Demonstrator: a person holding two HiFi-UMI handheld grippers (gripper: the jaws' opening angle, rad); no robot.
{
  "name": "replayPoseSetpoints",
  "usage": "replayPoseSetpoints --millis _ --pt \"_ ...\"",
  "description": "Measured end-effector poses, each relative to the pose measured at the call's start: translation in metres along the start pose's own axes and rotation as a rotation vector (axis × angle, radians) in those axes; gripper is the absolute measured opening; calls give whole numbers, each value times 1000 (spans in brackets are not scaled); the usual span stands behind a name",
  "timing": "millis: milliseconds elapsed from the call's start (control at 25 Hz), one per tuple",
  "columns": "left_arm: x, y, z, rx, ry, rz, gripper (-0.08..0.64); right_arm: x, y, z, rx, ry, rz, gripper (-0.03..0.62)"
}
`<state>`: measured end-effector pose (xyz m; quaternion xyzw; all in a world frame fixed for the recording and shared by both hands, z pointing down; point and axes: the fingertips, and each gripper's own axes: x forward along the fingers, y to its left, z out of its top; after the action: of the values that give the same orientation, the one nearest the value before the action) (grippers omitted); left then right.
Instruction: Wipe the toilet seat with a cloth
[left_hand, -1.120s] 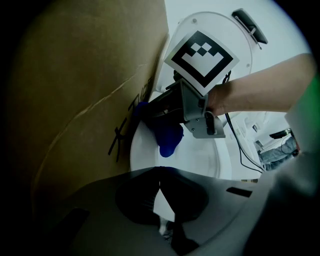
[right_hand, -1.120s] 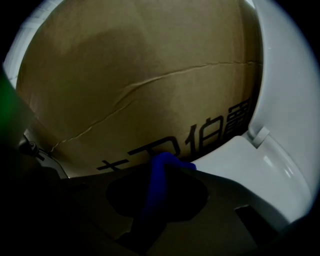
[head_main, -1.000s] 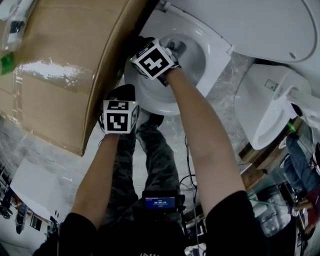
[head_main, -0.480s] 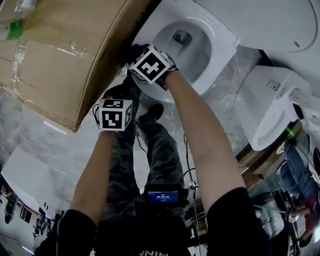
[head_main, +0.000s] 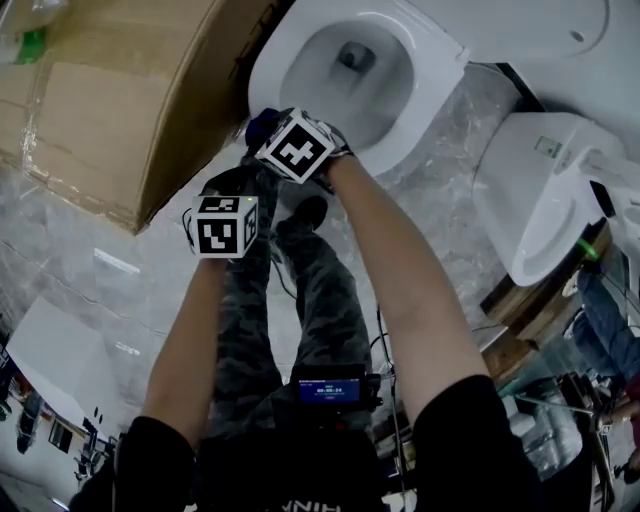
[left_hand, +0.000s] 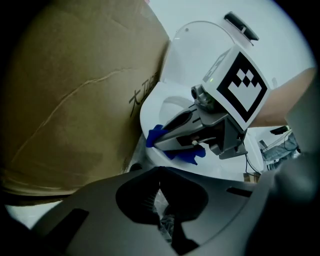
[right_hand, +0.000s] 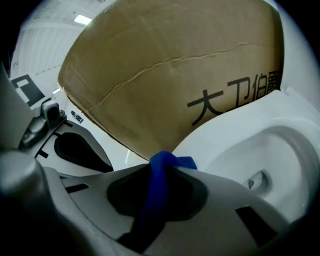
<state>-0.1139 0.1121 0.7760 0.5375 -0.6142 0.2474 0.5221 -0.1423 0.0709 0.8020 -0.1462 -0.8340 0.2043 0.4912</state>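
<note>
Crumpled soft blue cloth (right_hand: 167, 165), clamped in right gripper (left_hand: 156, 142), at seven o'clock of glossy white oval toilet rim (head_main: 425, 95), left gripper (left_hand: 159, 190) closed, empty, matte cardboard box (head_main: 120, 110) at nine o'clock

Floor (head_main: 70, 250) bears toilet (head_main: 425, 75); cardboard box (head_main: 120, 110).

Large black Chinese characters, 大卫伯, are printed on the side of the cardboard box (right_hand: 170, 75), which stands beyond the right tongs (right_hand: 161, 172) and above them; the row runs on past the picture's edge. In the left gripper view the same print shows left of and beyond the left tongs (left_hand: 159, 172), slanted and only partly legible. The lit figures on the small screen (head_main: 329, 389) at the person's waist are too small to read.
</note>
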Motion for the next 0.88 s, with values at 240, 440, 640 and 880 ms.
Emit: replayPoseSetpoints --millis 240,440,640,880 --pt "-1 -14 -9 51 18 -18 12 -11 11 -34 55 3 -18 60" --pt "11 -38 -17 107 42 -37 12 -25 6 -71 115 -22 -49 60" --pt "22 -63 -23 188 78 -70 12 -41 -4 -101 196 -65 -105 60" --pt "31 -91 -19 279 107 -102 12 -63 -16 -129 288 -109 -144 60"
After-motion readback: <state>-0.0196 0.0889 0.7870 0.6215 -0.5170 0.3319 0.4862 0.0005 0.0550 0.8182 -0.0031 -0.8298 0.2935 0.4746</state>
